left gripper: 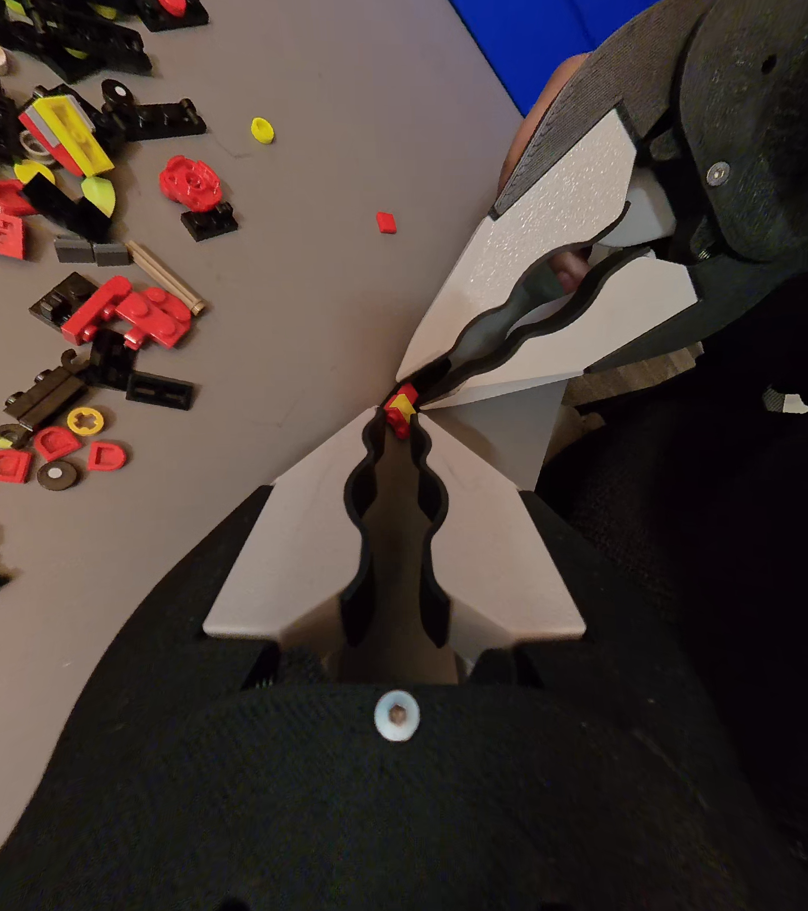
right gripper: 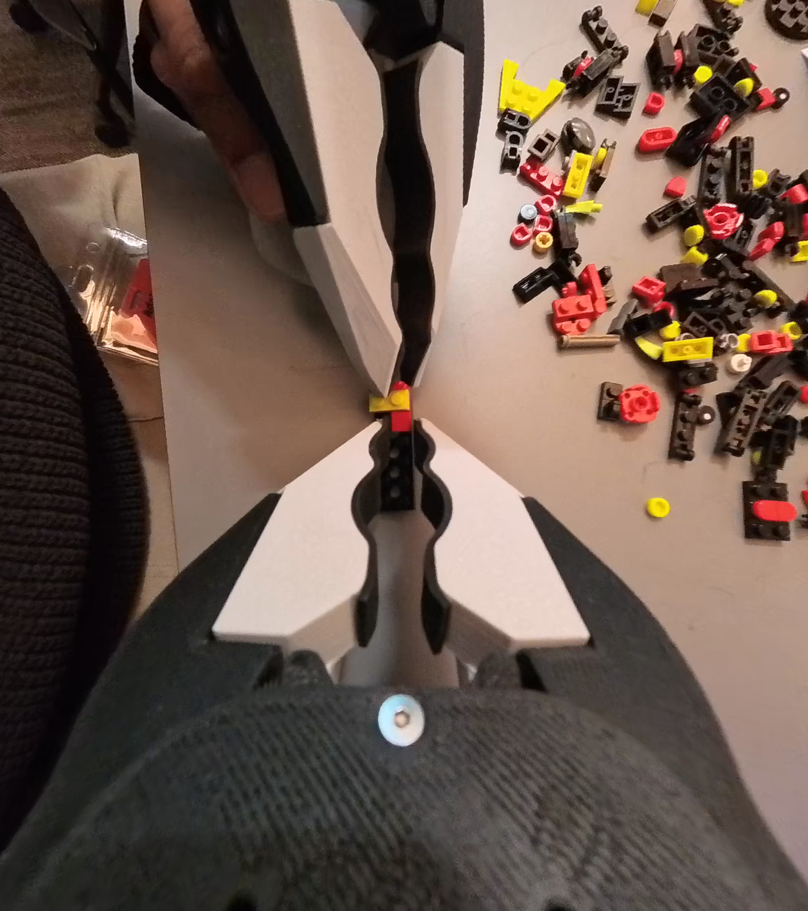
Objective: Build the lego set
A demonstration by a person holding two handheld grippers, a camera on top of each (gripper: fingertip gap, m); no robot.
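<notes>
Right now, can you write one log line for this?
left gripper: shut on red piece | right gripper: shut on black plate | tips meeting | joining

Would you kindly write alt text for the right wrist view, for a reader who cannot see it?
The right gripper, shut on a black studded lego piece tipped with red, meets the left gripper tip to tip at a small yellow plate above a grey table. Loose black, red and yellow lego pieces lie scattered to the right.

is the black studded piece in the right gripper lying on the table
No, the black studded plate sits clamped between the right gripper's fingers, raised off the table.
</notes>
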